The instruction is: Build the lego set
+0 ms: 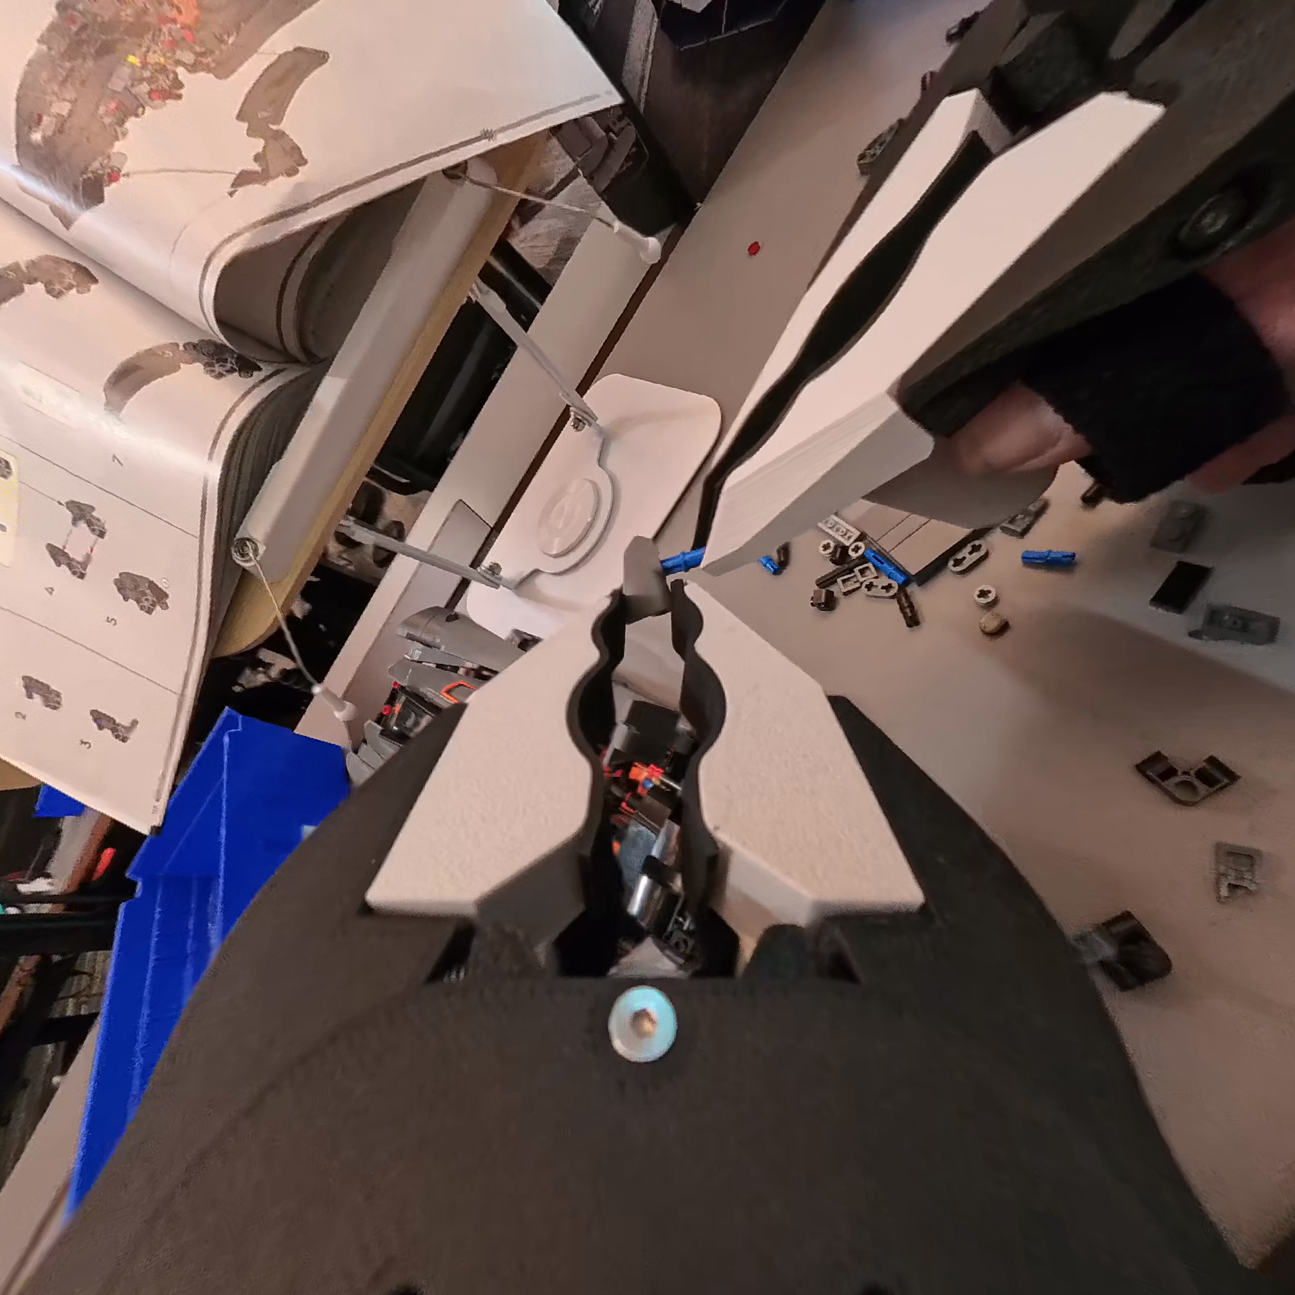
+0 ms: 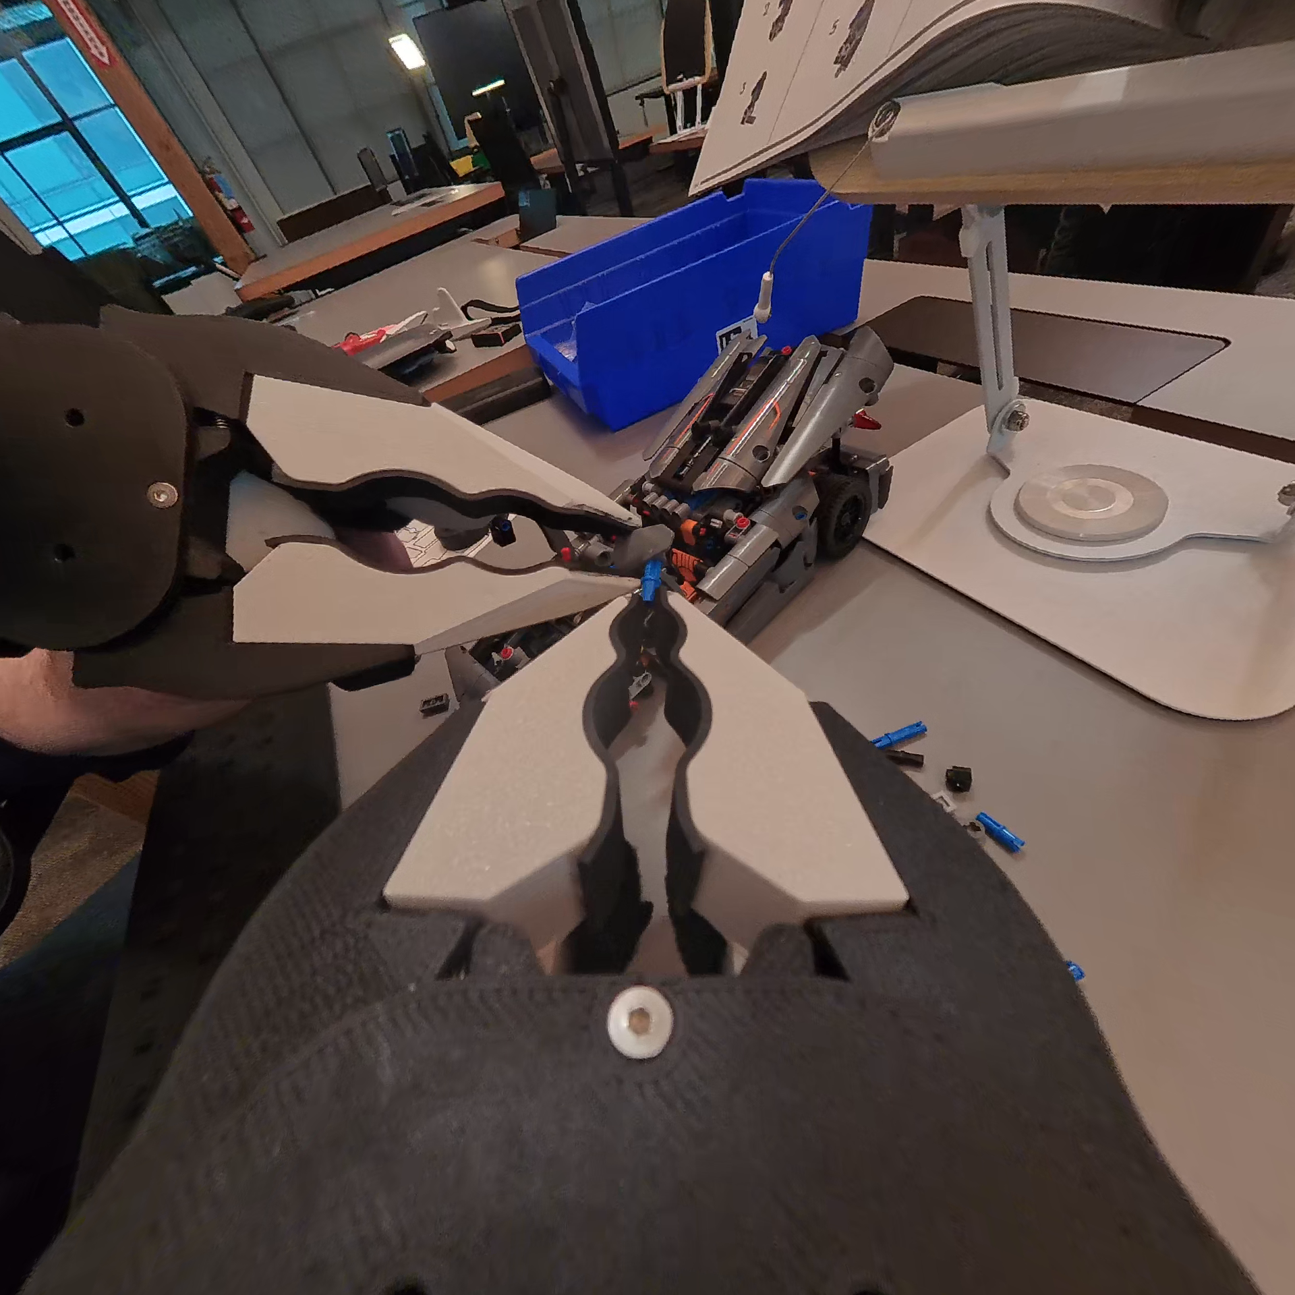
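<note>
A dark grey piece (image 1: 641,578) is being pinched between the tips of the left gripper (image 1: 648,595). A blue pin (image 2: 650,580) is being clamped at the tips of the right gripper (image 2: 648,604), whose jaws are pressed together on it. The pin's free end is being held against the grey piece, above the table (image 2: 981,701) and just in front of the partly built lego car (image 2: 764,448). The car is being kept near the table's far edge, beside a blue bin (image 2: 673,294). Loose lego parts (image 1: 876,574) are being left scattered on the table behind the right gripper. An instruction booklet (image 1: 105,350) is being supported open on a white stand (image 2: 1093,504).
</note>
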The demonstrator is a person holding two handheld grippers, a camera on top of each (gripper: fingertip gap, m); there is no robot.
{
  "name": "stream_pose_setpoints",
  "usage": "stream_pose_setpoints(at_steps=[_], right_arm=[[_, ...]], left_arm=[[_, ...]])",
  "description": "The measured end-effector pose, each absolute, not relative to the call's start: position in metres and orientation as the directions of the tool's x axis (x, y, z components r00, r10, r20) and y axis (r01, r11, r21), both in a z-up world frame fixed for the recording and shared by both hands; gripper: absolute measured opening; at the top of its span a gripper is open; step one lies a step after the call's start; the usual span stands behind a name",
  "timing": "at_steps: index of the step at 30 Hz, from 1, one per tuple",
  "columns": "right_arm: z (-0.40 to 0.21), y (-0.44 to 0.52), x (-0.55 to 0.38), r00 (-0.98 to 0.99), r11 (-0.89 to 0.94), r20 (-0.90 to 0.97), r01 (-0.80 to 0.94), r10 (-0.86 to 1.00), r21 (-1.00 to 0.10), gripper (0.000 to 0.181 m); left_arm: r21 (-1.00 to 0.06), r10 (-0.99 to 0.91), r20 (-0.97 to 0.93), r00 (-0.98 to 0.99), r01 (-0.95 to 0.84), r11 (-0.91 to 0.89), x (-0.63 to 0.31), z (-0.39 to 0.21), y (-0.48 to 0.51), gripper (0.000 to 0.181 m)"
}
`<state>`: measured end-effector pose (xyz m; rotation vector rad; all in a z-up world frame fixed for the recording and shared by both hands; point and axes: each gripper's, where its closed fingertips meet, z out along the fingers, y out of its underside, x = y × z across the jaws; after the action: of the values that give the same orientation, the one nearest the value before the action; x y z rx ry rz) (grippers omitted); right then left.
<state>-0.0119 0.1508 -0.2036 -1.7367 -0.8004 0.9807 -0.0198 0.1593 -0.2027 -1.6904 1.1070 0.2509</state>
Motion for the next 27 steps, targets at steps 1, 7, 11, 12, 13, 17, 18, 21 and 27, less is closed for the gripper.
stream_pose_setpoints(at_steps=[1,7,11,12,13,17,18,21,27], right_arm=[[-0.203,0.150,-0.012,0.460,-0.329,-0.256,0.084,0.850,-0.941,0.000],[-0.203,0.149,-0.012,0.445,-0.328,-0.257,0.089,0.858,-0.940,0.000],[-0.201,0.149,-0.011,0.442,-0.320,-0.251,0.089,0.861,-0.943,0.000],[-0.201,0.149,-0.011,0.440,-0.319,-0.251,0.089,0.862,-0.943,0.000],[-0.201,0.149,-0.011,0.439,-0.320,-0.251,0.089,0.863,-0.943,0.000],[-0.204,0.153,-0.009,0.460,-0.316,-0.237,0.101,0.856,-0.943,0.000],[-0.202,0.154,-0.010,0.454,-0.317,-0.246,0.084,0.856,-0.945,0.000],[-0.191,0.147,-0.015,0.433,-0.260,-0.199,0.087,0.879,-0.962,0.000],[-0.206,0.154,-0.005,0.400,-0.375,-0.309,0.096,0.863,-0.922,0.000]], left_arm=[[-0.640,-0.539,-0.643,0.544,-0.768,-0.010,-0.019,-0.201,0.159,0.010],[-0.598,-0.527,-0.689,0.498,-0.801,0.026,-0.019,-0.199,0.157,0.010],[-0.595,-0.532,-0.694,0.485,-0.803,0.045,-0.018,-0.197,0.156,0.010],[-0.598,-0.535,-0.692,0.484,-0.800,0.050,-0.018,-0.196,0.156,0.010],[-0.605,-0.541,-0.685,0.487,-0.795,0.051,-0.017,-0.196,0.155,0.010],[-0.619,-0.575,-0.671,0.468,-0.781,0.087,-0.011,-0.195,0.149,0.000],[-0.677,-0.679,-0.606,0.414,-0.716,0.168,0.012,-0.194,0.128,0.000],[-0.465,-0.536,-0.785,0.310,-0.867,0.180,0.007,-0.212,0.141,0.000],[-0.620,-0.681,-0.611,0.404,-0.779,0.094,-0.003,-0.207,0.138,0.000]])
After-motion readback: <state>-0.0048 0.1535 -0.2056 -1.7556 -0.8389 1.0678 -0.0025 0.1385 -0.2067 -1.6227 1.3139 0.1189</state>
